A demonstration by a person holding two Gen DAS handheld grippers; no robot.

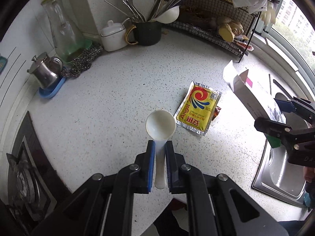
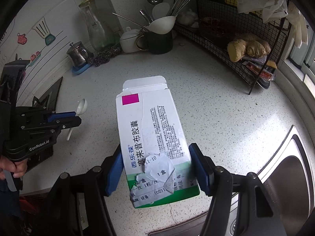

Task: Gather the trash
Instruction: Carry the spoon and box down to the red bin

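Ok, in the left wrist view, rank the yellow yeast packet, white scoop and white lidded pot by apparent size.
1. yellow yeast packet
2. white scoop, though it looks enlarged by nearness to the camera
3. white lidded pot, farther away, so 2 and 3 are unsure

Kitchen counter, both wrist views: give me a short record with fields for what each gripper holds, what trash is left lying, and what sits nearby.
left gripper: shut on the white plastic scoop, gripped by its handle, bowl pointing forward
right gripper: shut on the white and green cardboard medicine box, top flap open
trash left on counter: yellow foil yeast sachet, lying flat on the speckled white countertop
nearby: steel sink to the right, black wire rack at the back
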